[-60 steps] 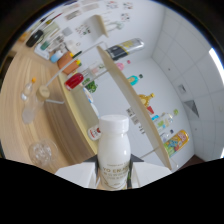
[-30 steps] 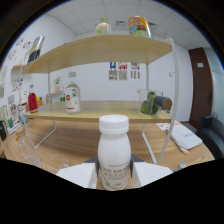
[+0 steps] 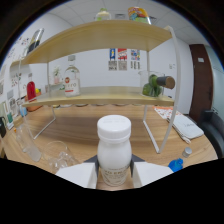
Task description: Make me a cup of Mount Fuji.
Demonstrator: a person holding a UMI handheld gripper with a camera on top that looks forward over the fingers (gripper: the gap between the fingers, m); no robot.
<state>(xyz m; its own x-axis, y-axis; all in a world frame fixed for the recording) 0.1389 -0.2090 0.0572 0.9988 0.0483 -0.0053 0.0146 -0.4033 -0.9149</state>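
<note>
**White bottle held in gripper, above wooden counter**

**Task object.** A small white bottle (image 3: 114,150) with a white screw cap (image 3: 114,127) stands upright between the two fingers, at the near end of the gripper view. The gripper (image 3: 114,175) is clamped on its lower body: both fingers (image 3: 80,175) press against the label band, one at each side, with no gap visible.

**Handling assessment.** The bottle looks like opaque plastic, probably a dairy drink. Expect a light to moderate load, depending on fill, which cannot be seen. The wall is likely smooth and slightly compliant; excess force could dent it, too little could let it slip. The present hold low on the body is sound. The cap is on, so tilting should not spill.

**Surroundings.** Beyond the bottle lies a wooden counter (image 3: 100,130) carrying a two-tier shelf (image 3: 100,35) on white legs. Clear glassware (image 3: 55,155) stands near the fingers to one side; treat it as fragile. A blue cap-like item (image 3: 176,164) lies at the other side. On the lower shelf board are a round-bodied bottle (image 3: 71,82) and a green bottle (image 3: 156,86) lying on its side.
</note>
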